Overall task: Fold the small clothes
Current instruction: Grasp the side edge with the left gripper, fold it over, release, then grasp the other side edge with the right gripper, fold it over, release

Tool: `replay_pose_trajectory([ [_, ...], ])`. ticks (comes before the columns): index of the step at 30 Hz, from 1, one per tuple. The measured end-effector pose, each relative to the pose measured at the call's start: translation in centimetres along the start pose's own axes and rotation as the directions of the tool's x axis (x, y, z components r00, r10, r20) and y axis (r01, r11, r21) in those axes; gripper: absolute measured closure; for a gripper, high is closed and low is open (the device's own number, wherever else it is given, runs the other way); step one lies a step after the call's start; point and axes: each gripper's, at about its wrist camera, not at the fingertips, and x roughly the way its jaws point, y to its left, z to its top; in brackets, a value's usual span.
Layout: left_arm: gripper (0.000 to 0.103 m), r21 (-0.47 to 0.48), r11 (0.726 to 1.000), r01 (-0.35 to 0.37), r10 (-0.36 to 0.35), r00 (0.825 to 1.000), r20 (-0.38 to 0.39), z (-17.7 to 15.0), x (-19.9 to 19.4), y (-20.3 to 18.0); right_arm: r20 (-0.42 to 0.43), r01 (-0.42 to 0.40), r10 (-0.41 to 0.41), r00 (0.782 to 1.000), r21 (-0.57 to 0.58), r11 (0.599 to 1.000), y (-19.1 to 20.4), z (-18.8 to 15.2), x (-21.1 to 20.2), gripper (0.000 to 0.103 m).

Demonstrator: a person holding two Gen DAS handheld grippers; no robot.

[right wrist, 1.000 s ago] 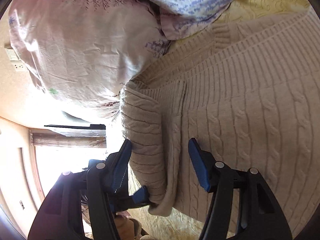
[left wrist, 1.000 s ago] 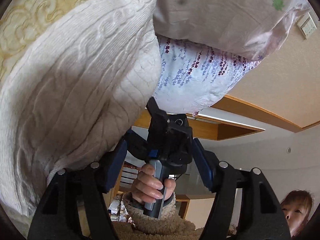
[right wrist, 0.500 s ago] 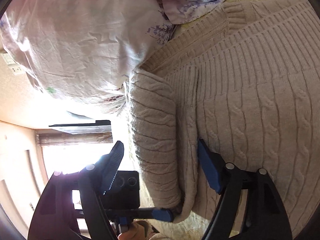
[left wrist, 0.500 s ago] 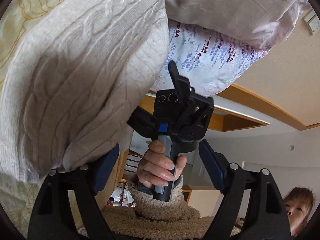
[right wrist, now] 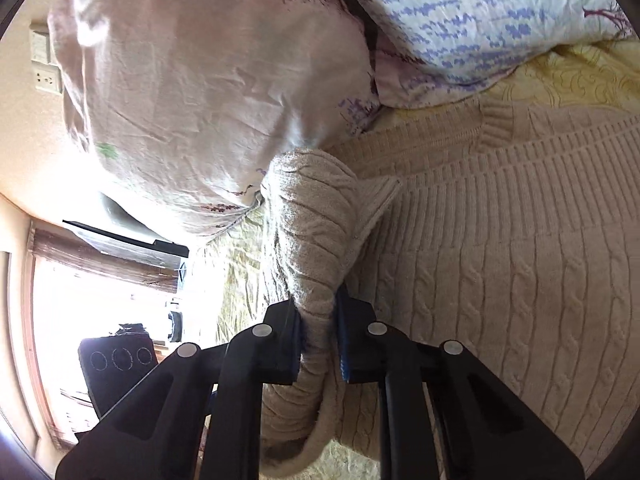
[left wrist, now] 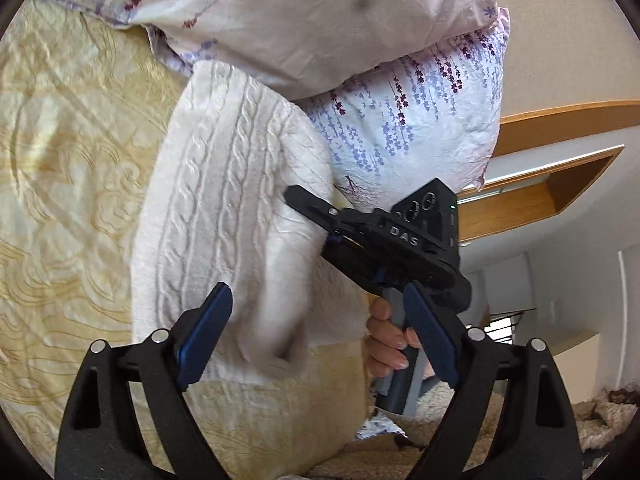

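Fingers of the right gripper [right wrist: 318, 340] have just clamped onto the folded edge of the cream cable-knit sweater [right wrist: 500, 280] on the bed [left wrist: 60, 160], while the left gripper [left wrist: 316, 334] has just spread wide, holding nothing, beside the sweater. Judging by this, another fold comes next. Floral pillows [right wrist: 208, 80] crowd the sweater's far edge.
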Motion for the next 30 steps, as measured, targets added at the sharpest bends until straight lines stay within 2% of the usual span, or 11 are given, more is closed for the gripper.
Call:
replay_pose_trajectory([
  [4,0.014,0.005,0.999,-0.041,0.041,0.999,0.014,0.3,-0.5,0.3,0.078,-0.001,0.002,0.997,-0.008,1.0,0.3,0.6,-2.5,0.089],
  [9,0.014,-0.01,0.998,-0.064,0.064,0.998,0.003,0.1,-0.5,1.1,0.18,0.044,-0.048,0.983,0.025,0.999,-1.3,1.4,-6.1,0.089],
  [17,0.014,0.044,0.992,-0.116,0.117,0.993,-0.032,-0.3,0.8,0.4,0.332,0.103,-0.146,0.932,0.142,0.984,-5.6,2.1,-12.8,0.09],
  [21,0.014,0.099,0.983,-0.157,0.162,0.986,-0.04,-0.6,1.4,-0.2,0.362,0.128,-0.195,0.912,0.202,0.971,-7.5,2.0,-15.0,0.09],
  [26,0.014,0.156,0.969,-0.194,0.204,0.977,-0.054,-1.3,2.5,-0.7,0.345,0.139,-0.219,0.913,0.242,0.96,-10.0,0.7,-15.5,0.09],
  [30,0.014,0.202,0.955,-0.217,0.232,0.971,-0.055,-1.7,2.9,-1.2,0.363,0.114,-0.193,0.912,0.23,0.967,-10.3,0.1,-16.1,0.09],
])
